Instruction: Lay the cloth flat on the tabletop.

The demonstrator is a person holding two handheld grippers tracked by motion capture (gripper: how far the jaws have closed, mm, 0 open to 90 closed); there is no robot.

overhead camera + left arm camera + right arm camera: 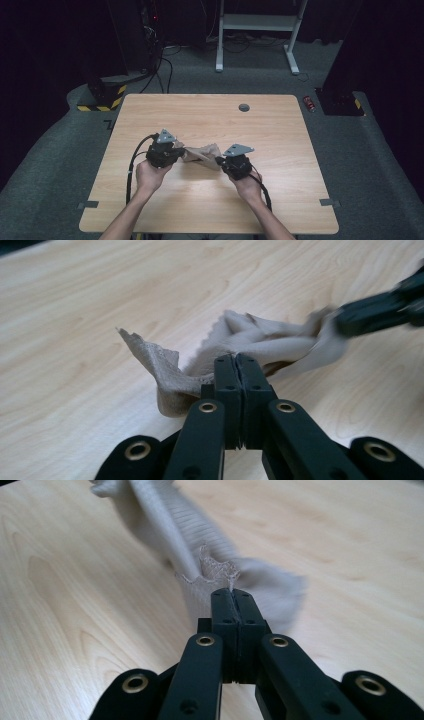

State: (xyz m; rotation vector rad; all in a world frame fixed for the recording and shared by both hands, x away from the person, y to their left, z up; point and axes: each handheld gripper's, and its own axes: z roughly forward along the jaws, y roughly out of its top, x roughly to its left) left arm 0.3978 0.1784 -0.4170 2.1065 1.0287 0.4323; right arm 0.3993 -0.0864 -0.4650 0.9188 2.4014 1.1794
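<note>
Near the middle of the wooden table point(210, 117), a beige cloth point(204, 154) hangs stretched between the two tools. At its nine o'clock end the left gripper point(181, 151) is clamped tight on it; at three o'clock the right gripper point(220, 161) pinches the other edge.

We see a beige, finely ribbed cloth point(165, 525) between black grippers, over our pale wood-grain table point(210, 112), grey carpet beyond.
</note>
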